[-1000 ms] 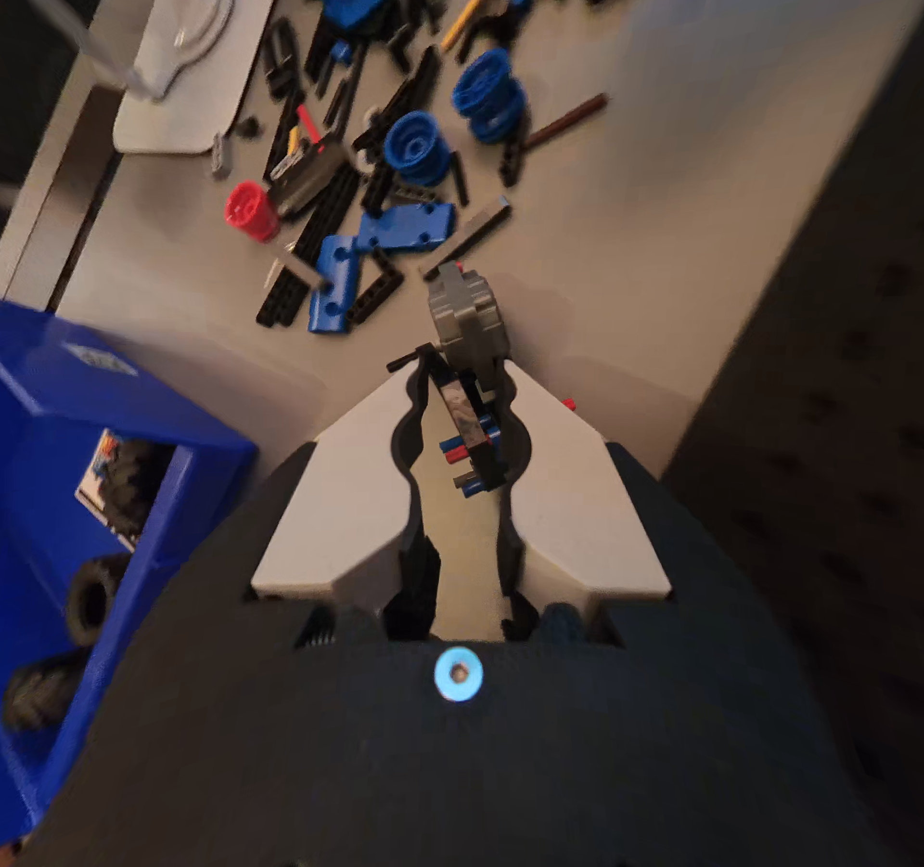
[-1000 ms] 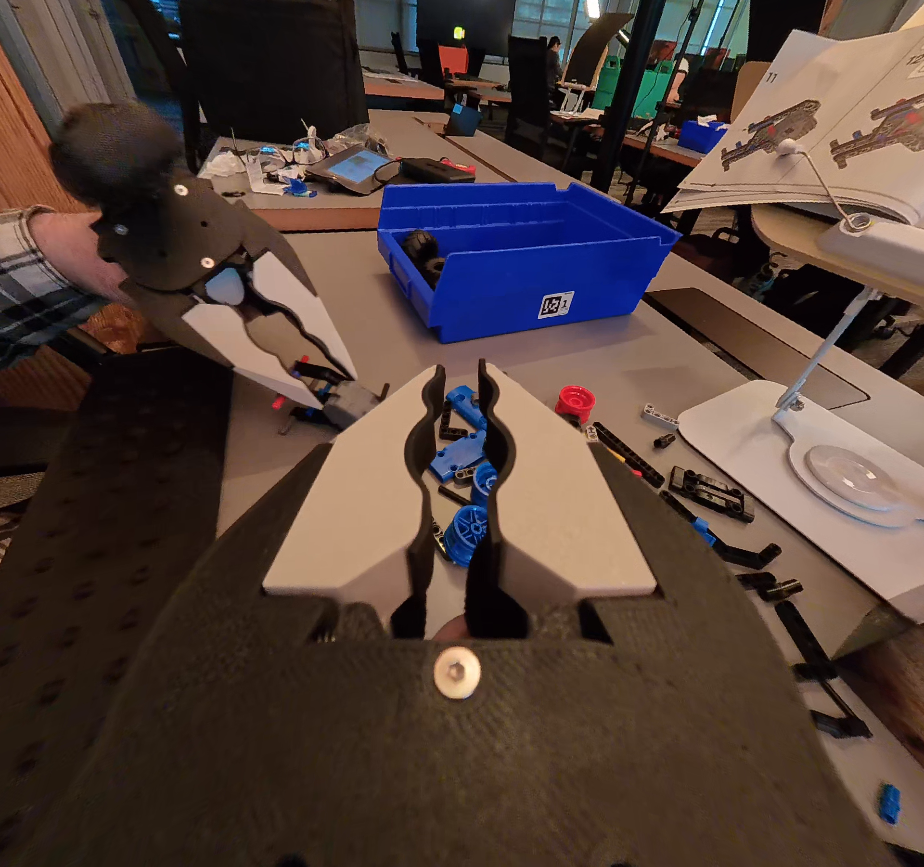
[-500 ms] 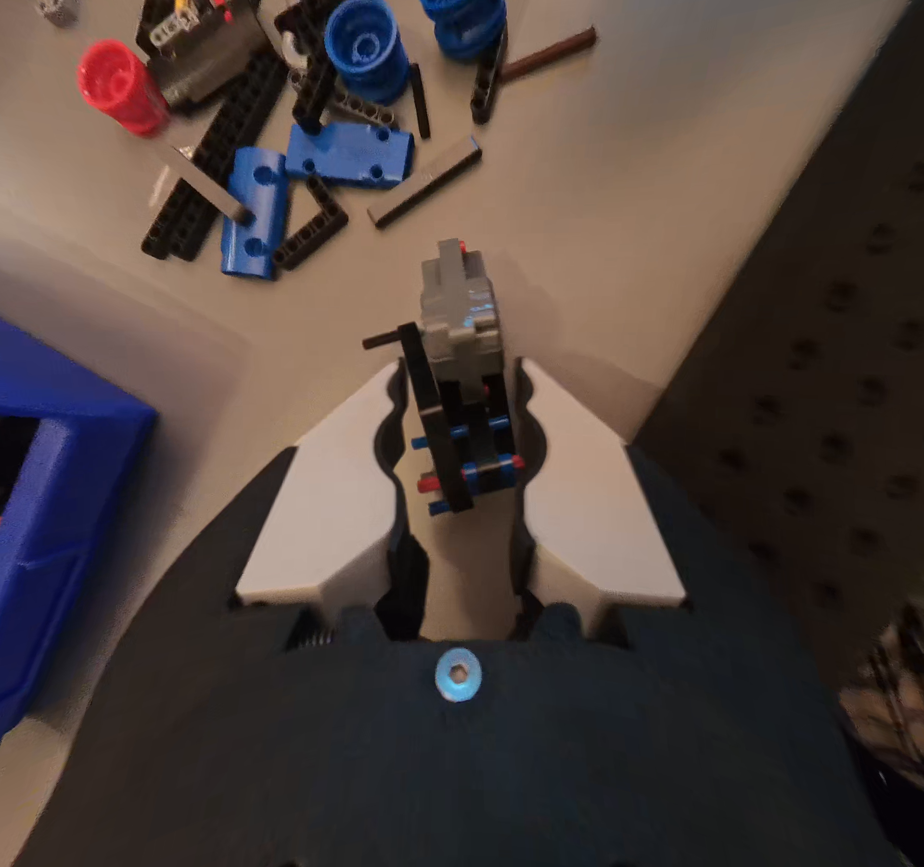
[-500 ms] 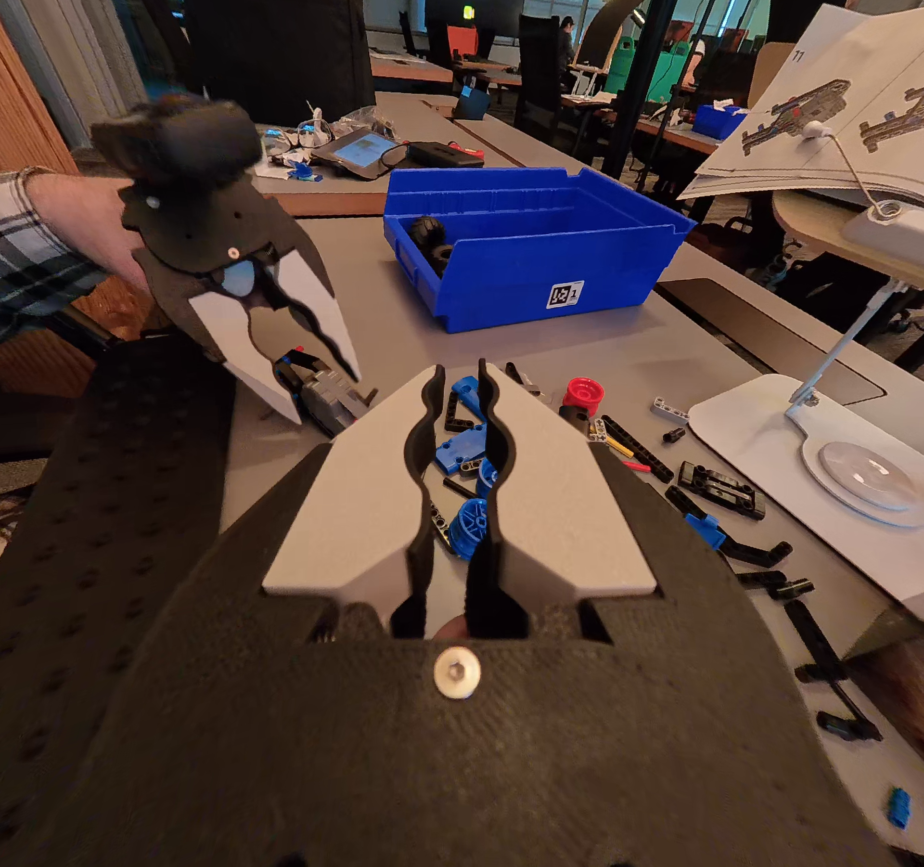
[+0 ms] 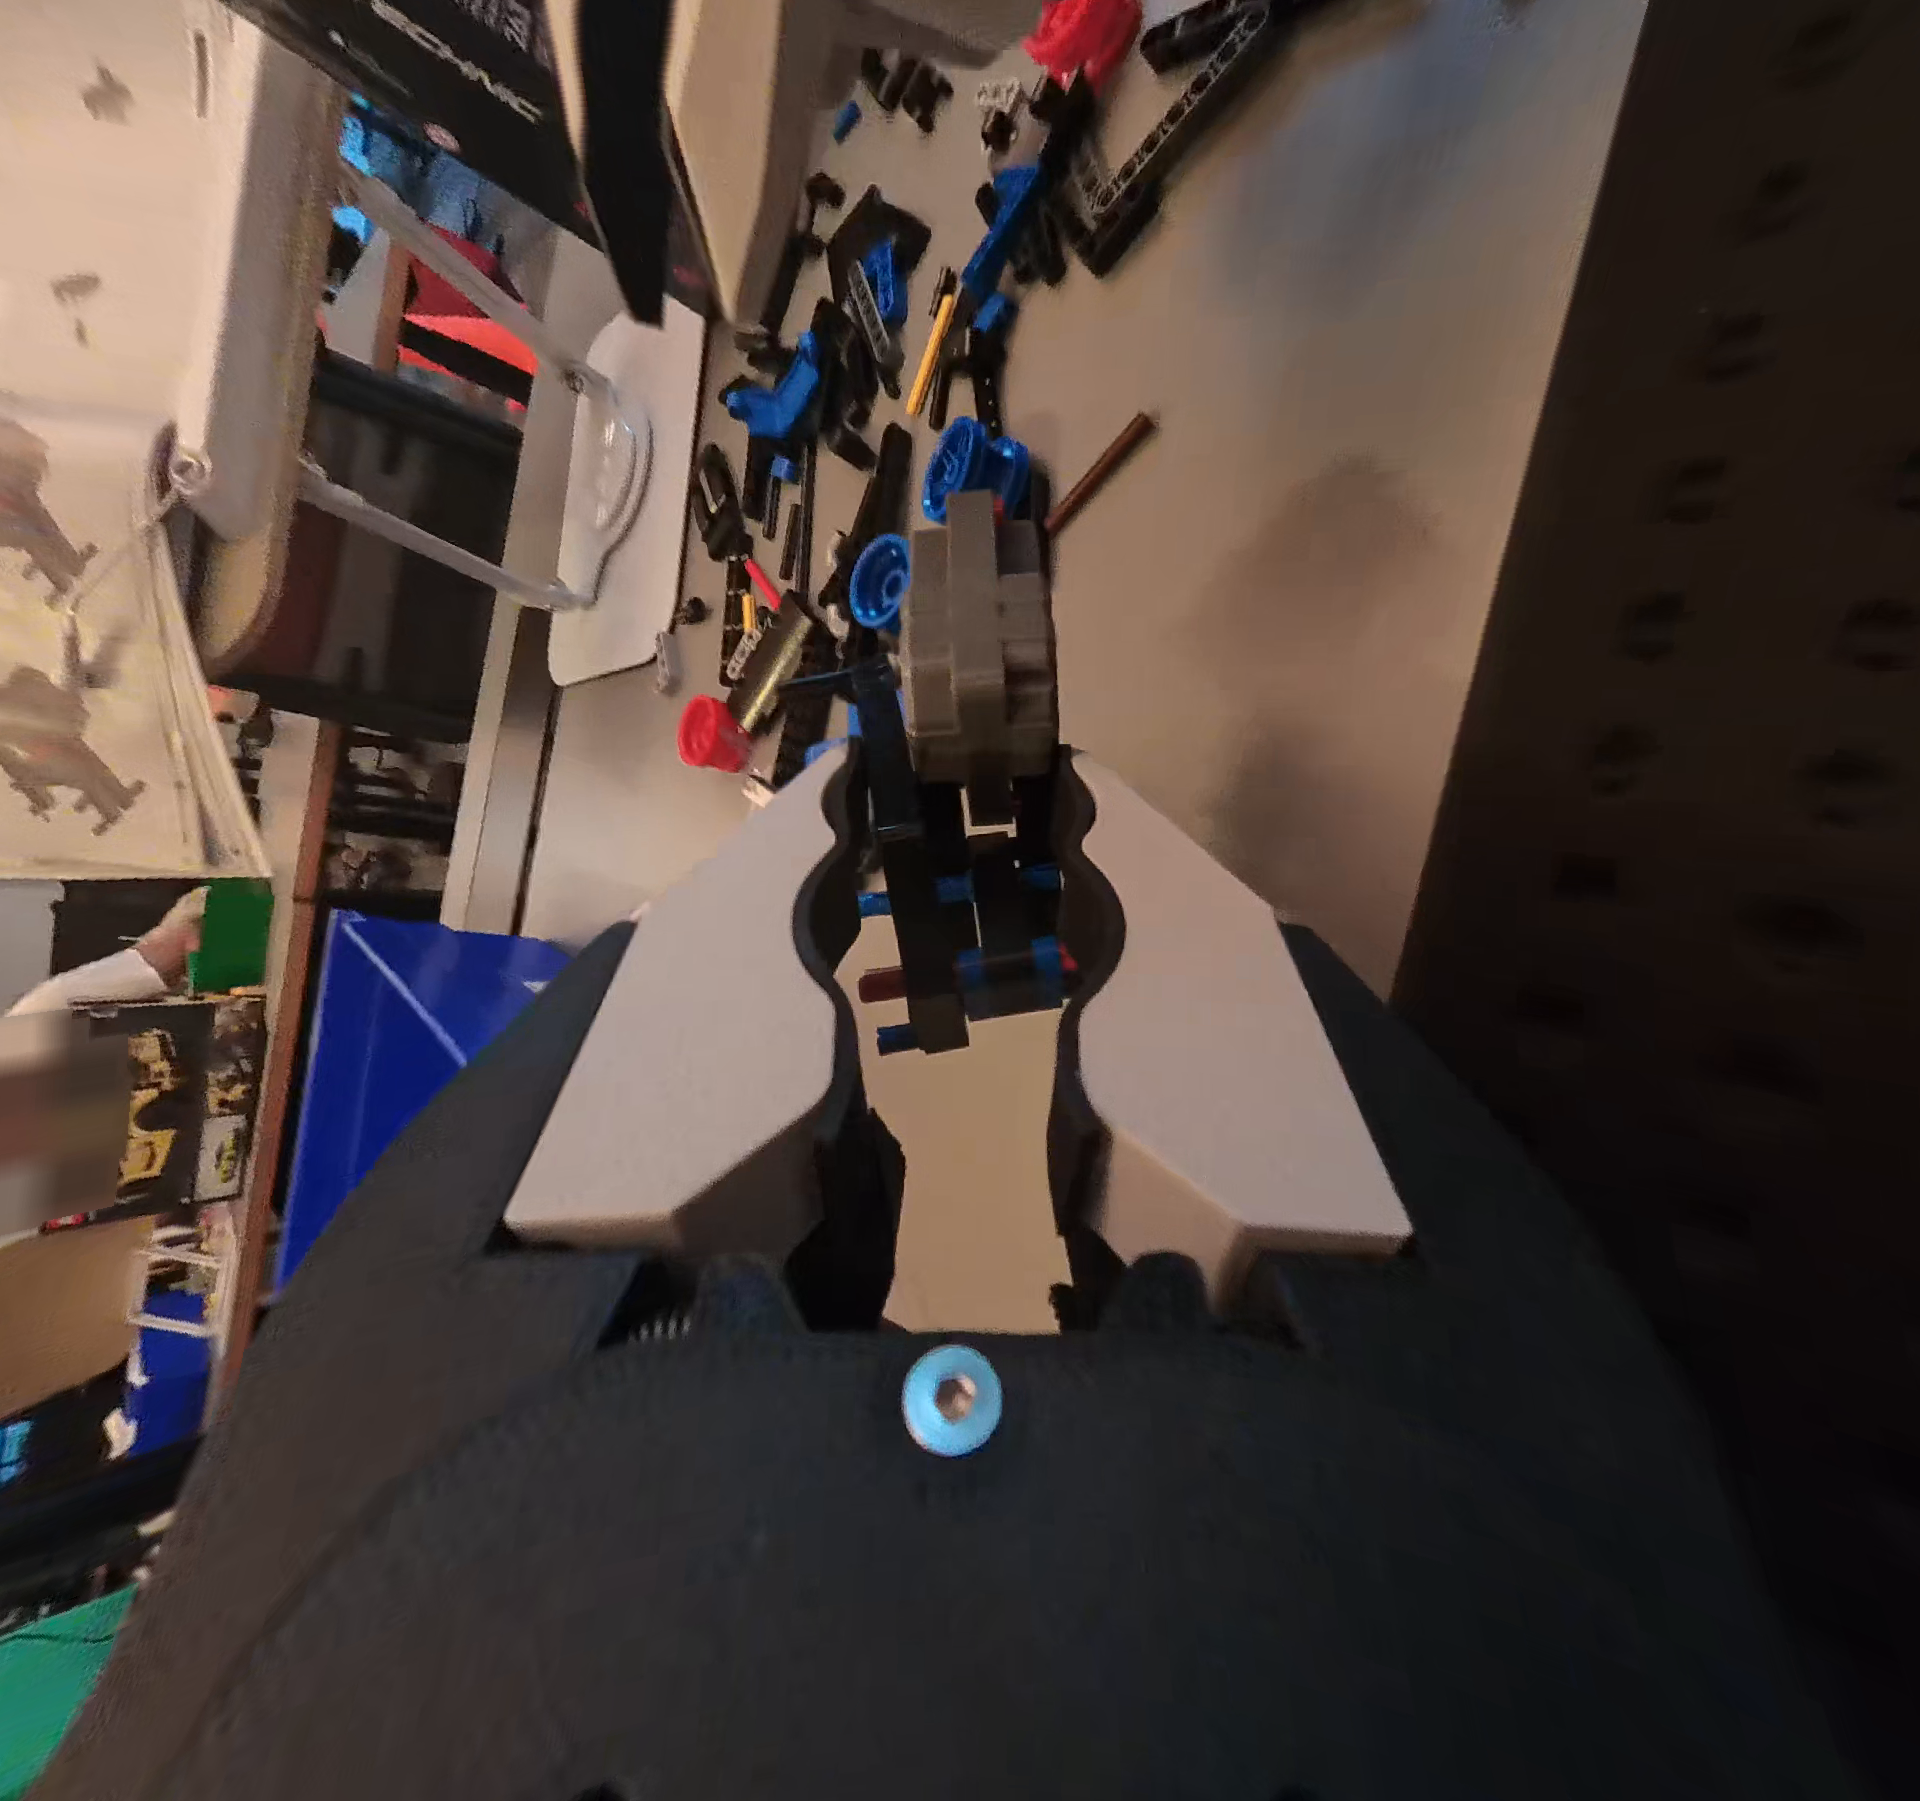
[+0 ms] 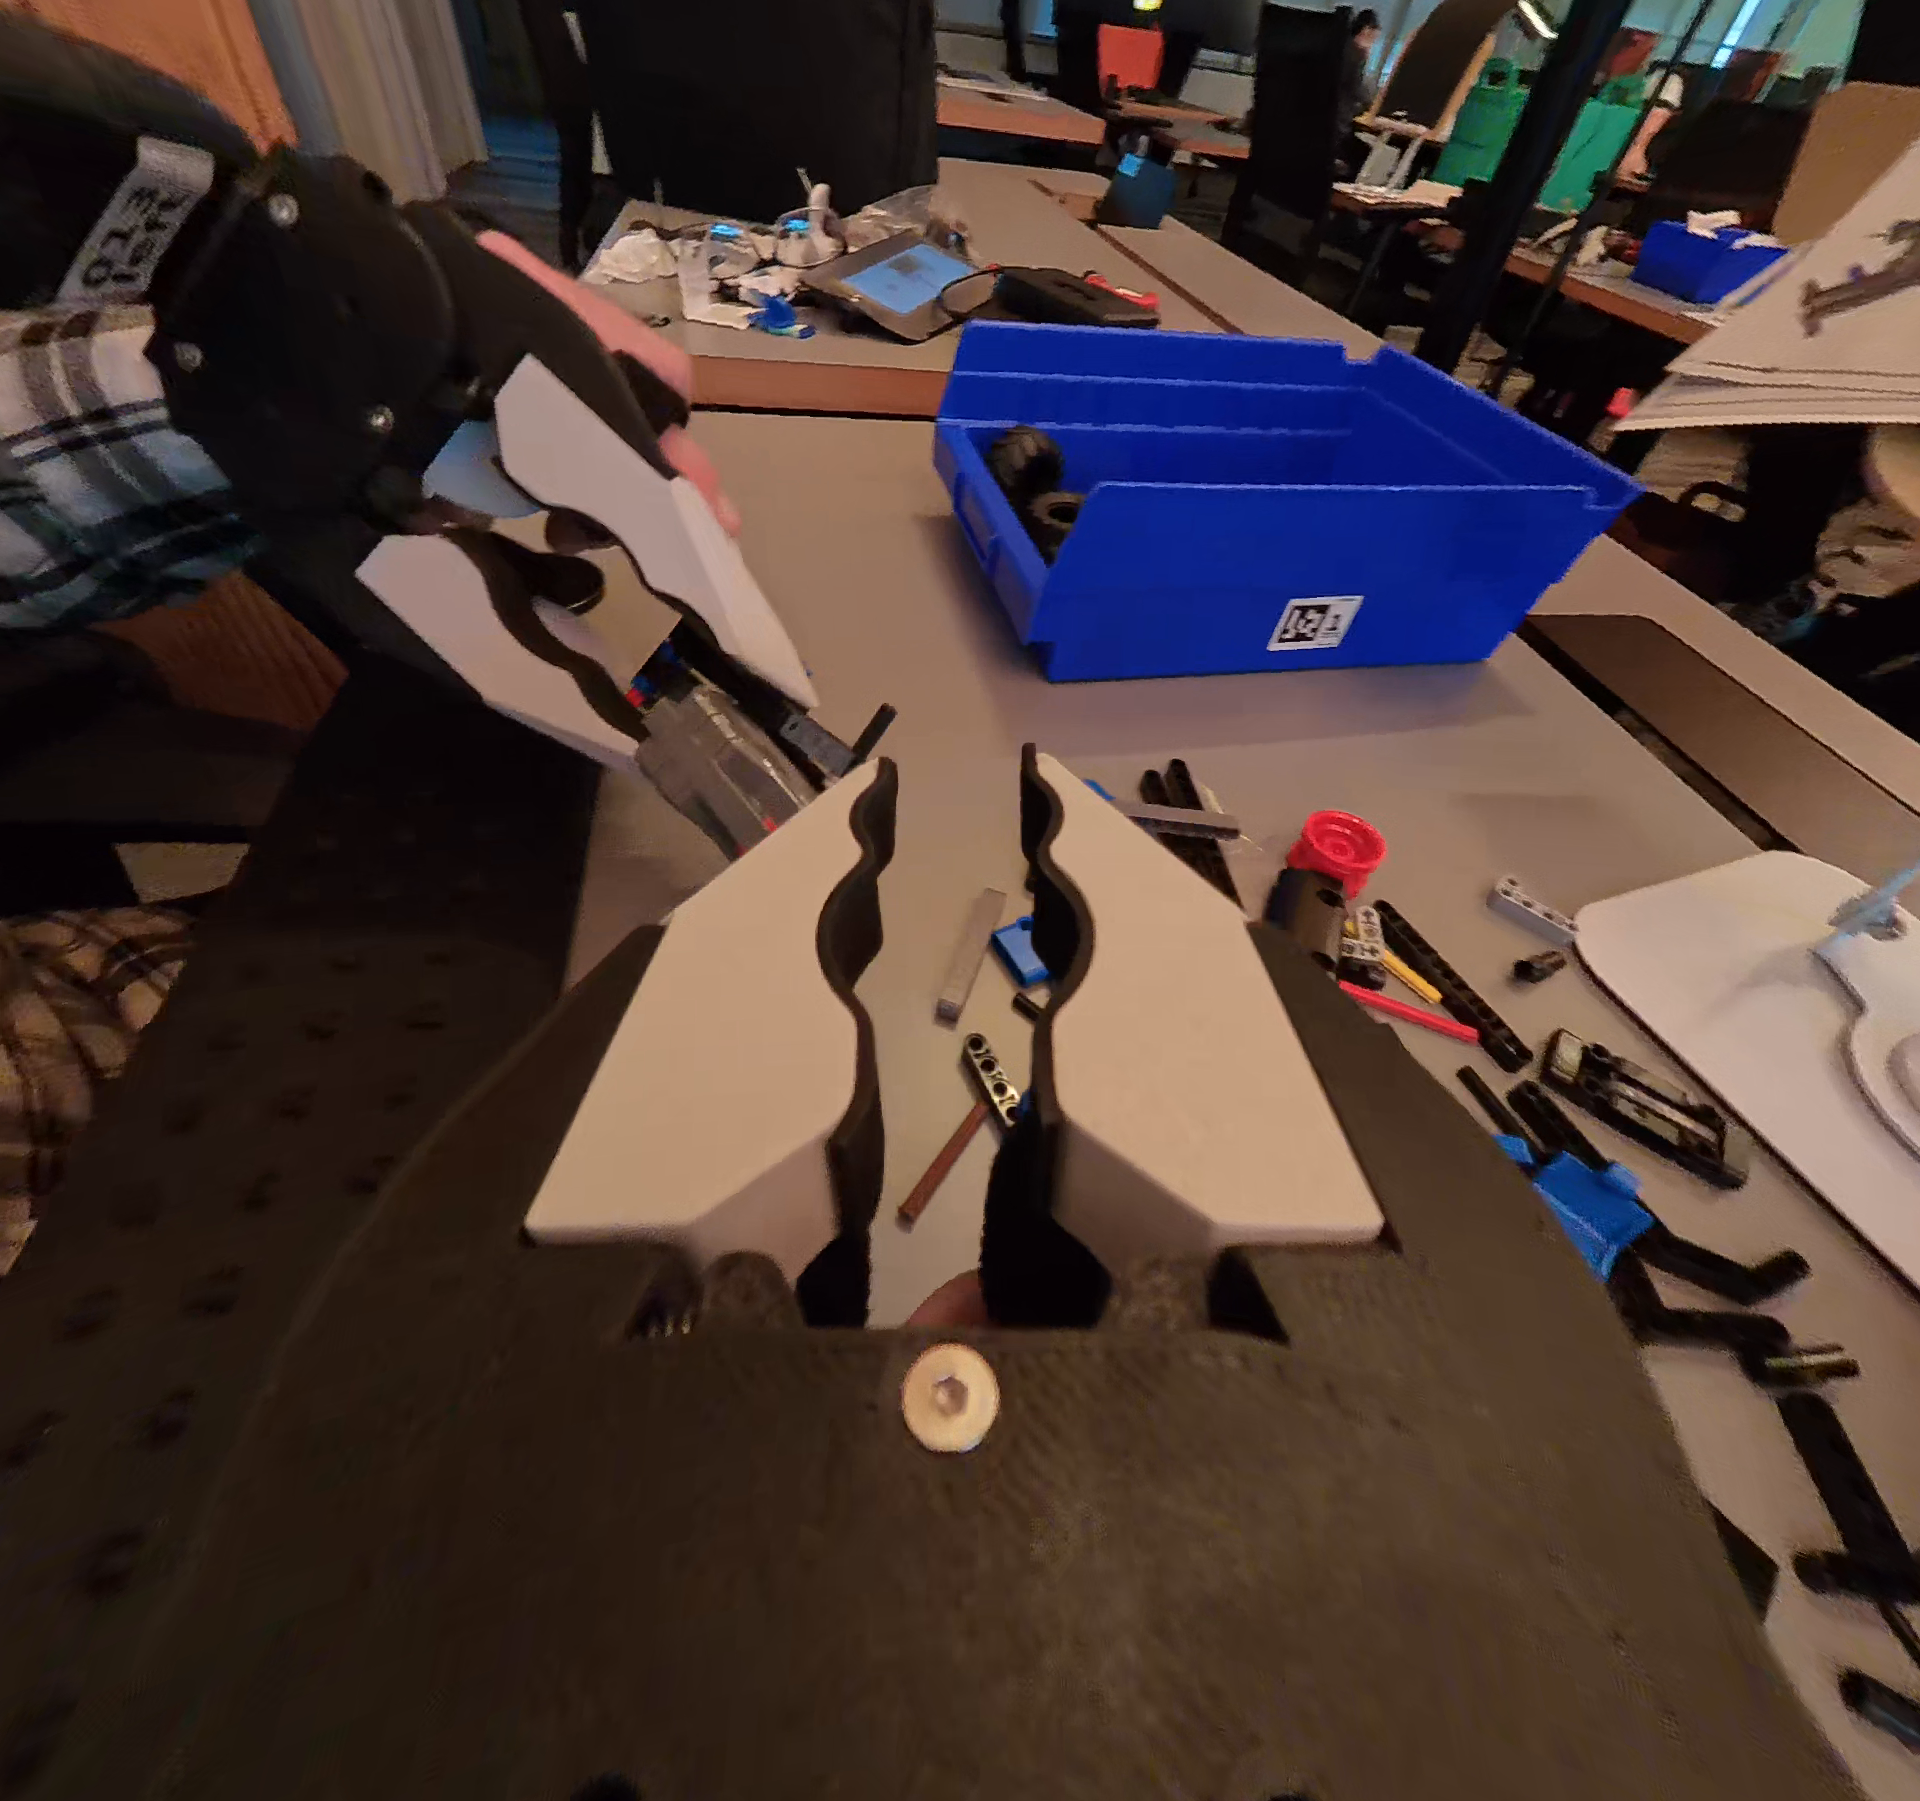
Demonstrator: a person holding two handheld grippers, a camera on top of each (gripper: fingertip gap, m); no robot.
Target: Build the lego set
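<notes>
Assembly (image 6: 727, 775) partly hidden behind right gripper (image 6: 956, 775); lamp base (image 6: 1766, 1003) cropped.

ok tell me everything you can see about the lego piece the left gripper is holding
The lego assembly is a partly built plastic piece: a grey blocky part at the front, black beams behind it, with small blue and red pins sticking out sideways. The left gripper is shut on the black beams, the grey end poking out past the fingertips. It is held up off the grey table, near the right gripper.
</notes>
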